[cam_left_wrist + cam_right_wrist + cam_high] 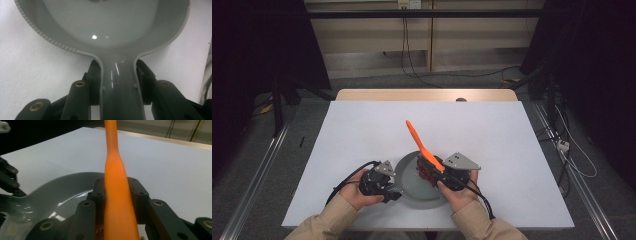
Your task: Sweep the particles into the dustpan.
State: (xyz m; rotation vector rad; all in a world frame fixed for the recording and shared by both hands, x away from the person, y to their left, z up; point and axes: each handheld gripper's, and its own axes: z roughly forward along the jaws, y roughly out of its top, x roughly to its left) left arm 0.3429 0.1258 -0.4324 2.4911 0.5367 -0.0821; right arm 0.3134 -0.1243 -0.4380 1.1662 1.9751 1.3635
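Observation:
A grey pan (417, 192) lies on the white table near its front edge. My left gripper (393, 192) is shut on the pan's handle (120, 92), one jaw on each side, and the left gripper view looks into the pan's bowl (112, 25). My right gripper (438, 170) is shut on an orange utensil (419, 142). Its long handle (115, 170) slants up and away over the table, and its lower end is over the pan. A dark red clump (426, 173) sits in the pan at that end; whether it belongs to the utensil I cannot tell.
The white table top (362, 130) has open surface at the back and on both sides of the pan. A wooden strip (427, 94) runs along its far edge. Cables (572, 150) lie on the floor to the right.

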